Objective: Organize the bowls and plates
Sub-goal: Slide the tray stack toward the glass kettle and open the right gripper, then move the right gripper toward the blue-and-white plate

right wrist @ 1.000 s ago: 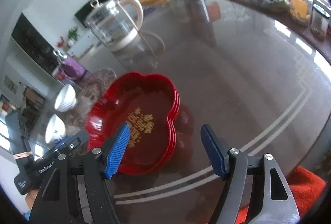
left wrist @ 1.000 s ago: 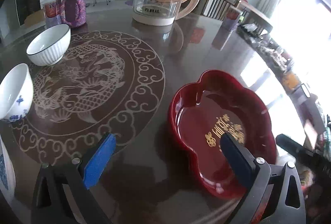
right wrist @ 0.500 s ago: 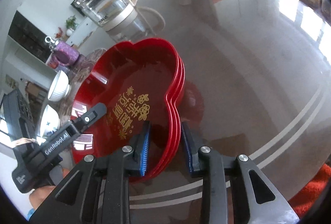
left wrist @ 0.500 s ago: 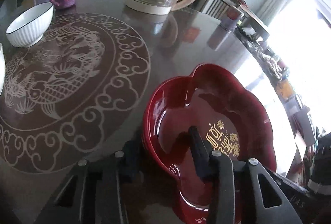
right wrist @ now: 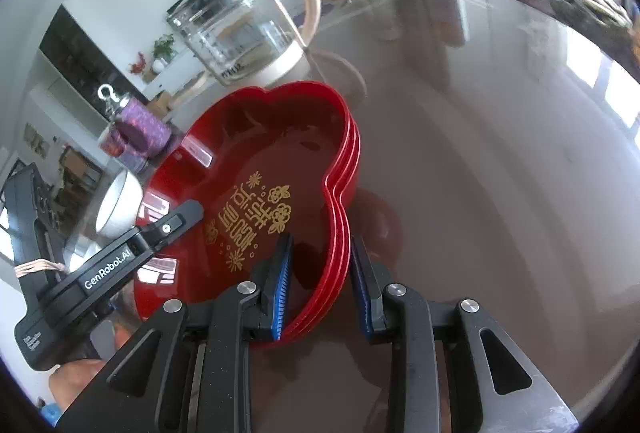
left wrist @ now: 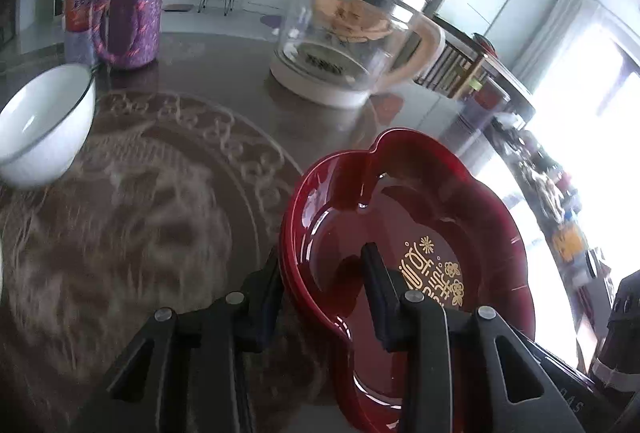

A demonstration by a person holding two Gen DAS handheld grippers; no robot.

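Plates (right wrist: pixel 256 169): a stack of red flower-shaped dishes with gold lettering, centre of the right wrist frame and lower right of the left wrist frame (left wrist: pixel 404 217); three rims show nested at the stack's right edge.
Left gripper (left wrist: pixel 324 289): fingers narrow, clamped over the stack's near-left rim, one finger outside the wall, the other inside on the dish floor. From the right wrist it enters at lower left (right wrist: pixel 184 217), its tip over the rim.
Right gripper (right wrist: pixel 320 273): blue pads pinch the stack's near-right rim, one pad inside, one outside.
Table (right wrist: pixel 500 173): dark glossy top; whether the stack touches it or is raised cannot be told.
Bowl (left wrist: pixel 44 129): white with a dark rim line, left edge of the left wrist frame, on a round patterned area (left wrist: pixel 160 193), well apart from the plates.
Kettle (left wrist: pixel 348 41): glass with a cream handle, upper centre, beyond the plates.
Purple jar (left wrist: pixel 132 21): upper left, behind the bowl.
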